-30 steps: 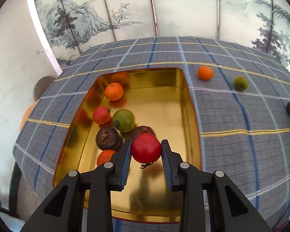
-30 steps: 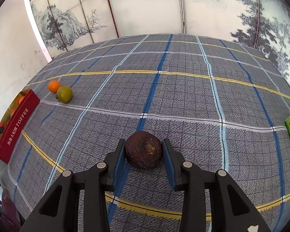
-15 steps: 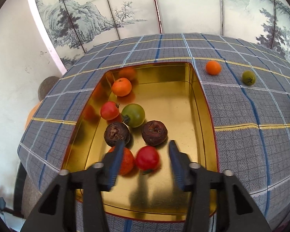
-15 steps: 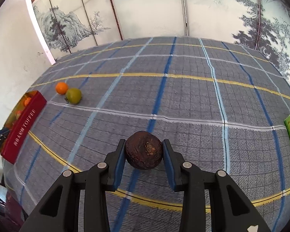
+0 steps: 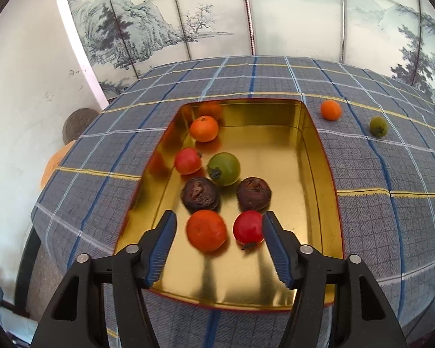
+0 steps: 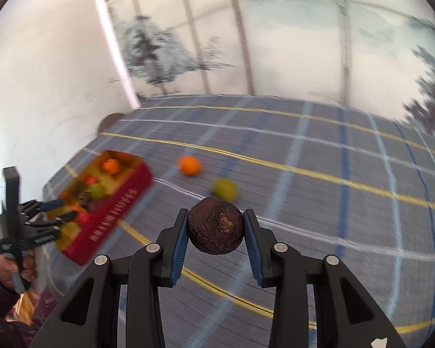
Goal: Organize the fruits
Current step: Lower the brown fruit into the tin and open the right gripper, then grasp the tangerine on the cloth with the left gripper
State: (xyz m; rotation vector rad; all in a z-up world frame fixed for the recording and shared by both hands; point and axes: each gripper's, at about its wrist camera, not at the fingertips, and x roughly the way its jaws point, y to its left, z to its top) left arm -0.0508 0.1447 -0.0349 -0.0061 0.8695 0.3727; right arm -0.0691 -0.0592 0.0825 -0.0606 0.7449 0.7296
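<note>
Painted screens [image 5: 206,23] with misty trees stand behind a table under a blue checked cloth [image 5: 391,217]. Near the table's left edge sits a gold-lined tin [image 5: 313,150] with red outer walls. It holds an orange at its far end, then a red tomato and a green tomato, two dark wrinkled fruits, and nearest the camera a second orange [image 5: 206,230] beside a second red tomato [image 5: 248,227]. The left gripper [image 5: 219,226] hovers over the tin's near end; its jaws have just been opening and stand apart, that tomato lying loose on the tin floor between them. On the cloth right of the tin lie a loose orange [image 5: 331,110] and a loose green tomato [image 5: 378,126]. Farther right, the right gripper [image 6: 215,227] clamps a dark wrinkled fruit [image 6: 216,229] above the cloth.
</note>
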